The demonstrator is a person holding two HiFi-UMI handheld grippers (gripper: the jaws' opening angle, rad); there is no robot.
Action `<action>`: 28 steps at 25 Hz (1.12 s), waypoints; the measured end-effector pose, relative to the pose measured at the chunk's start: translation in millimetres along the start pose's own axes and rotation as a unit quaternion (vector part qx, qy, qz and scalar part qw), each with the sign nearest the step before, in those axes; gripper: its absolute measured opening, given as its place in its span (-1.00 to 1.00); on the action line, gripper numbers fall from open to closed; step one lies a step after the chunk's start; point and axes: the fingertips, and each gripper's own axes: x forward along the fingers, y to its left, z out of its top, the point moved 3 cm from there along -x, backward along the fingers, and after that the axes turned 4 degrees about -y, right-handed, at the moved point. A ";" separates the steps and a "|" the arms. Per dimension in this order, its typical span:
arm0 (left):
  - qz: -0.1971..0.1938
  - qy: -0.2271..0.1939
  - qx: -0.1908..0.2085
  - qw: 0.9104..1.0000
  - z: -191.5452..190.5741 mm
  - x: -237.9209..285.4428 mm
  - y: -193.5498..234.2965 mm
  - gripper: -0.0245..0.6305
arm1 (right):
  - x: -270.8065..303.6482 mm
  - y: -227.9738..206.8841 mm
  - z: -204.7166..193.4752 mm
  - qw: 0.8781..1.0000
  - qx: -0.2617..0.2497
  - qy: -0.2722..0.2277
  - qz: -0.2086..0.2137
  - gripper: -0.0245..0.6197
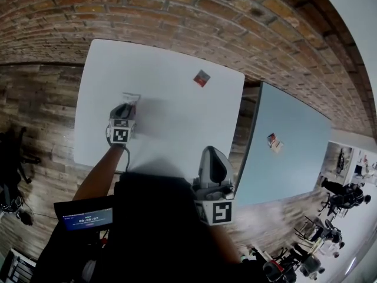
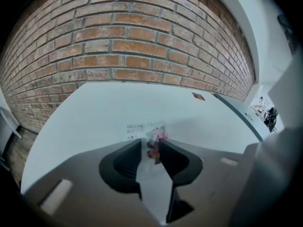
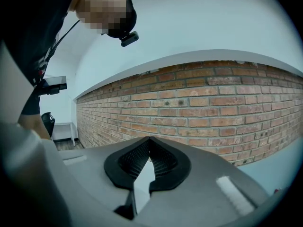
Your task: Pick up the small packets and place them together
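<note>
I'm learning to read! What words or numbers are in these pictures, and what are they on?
"MELLOW": on the white packet in the left tool; the rest of its print is blurred.
The screen: digits too small to read.
The red packet and the third packet on the blue table: too small to read.

White table (image 1: 159,69), 1 red packet (image 1: 202,78) near its far edge, pale blue table (image 1: 294,164) beside it, bearing 1 red-and-white packet (image 1: 274,141)

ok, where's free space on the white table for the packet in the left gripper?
Nearly all of the white table is bare: the wide stretch between the held packet in the left gripper and the red packet by the far right corner, and the near right part ahead of the right gripper. Nowhere crowded.
</note>
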 end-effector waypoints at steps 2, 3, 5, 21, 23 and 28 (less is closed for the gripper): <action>-0.003 0.001 0.001 1.000 -0.1 -0.3 -2.0 -0.56 | -3.8 -3.7 -0.9 1.000 0.001 0.004 -0.003 -0.92; -0.004 0.002 0.000 1.000 -0.7 -0.4 -3.4 -0.56 | -5.5 -5.6 -1.4 1.000 0.000 0.006 -0.003 -0.92; -0.006 0.001 -0.001 1.000 -1.1 0.9 -5.0 -0.56 | -6.5 -8.5 -1.3 1.000 -0.003 0.004 -0.004 -0.92; 0.007 -0.080 -0.020 0.997 8.9 -44.6 -20.7 -0.93 | -13.6 -9.4 -5.9 1.000 -0.003 -0.008 0.013 -0.92; 0.003 -0.107 -0.027 0.994 20.9 -58.1 -28.1 -0.93 | -12.2 -9.9 -5.2 1.000 0.000 -0.011 0.017 -0.92; -0.021 -0.161 -0.016 0.987 42.2 -103.3 -47.0 -0.93 | 0.0 -7.9 -9.3 1.000 0.016 -0.014 0.022 -0.92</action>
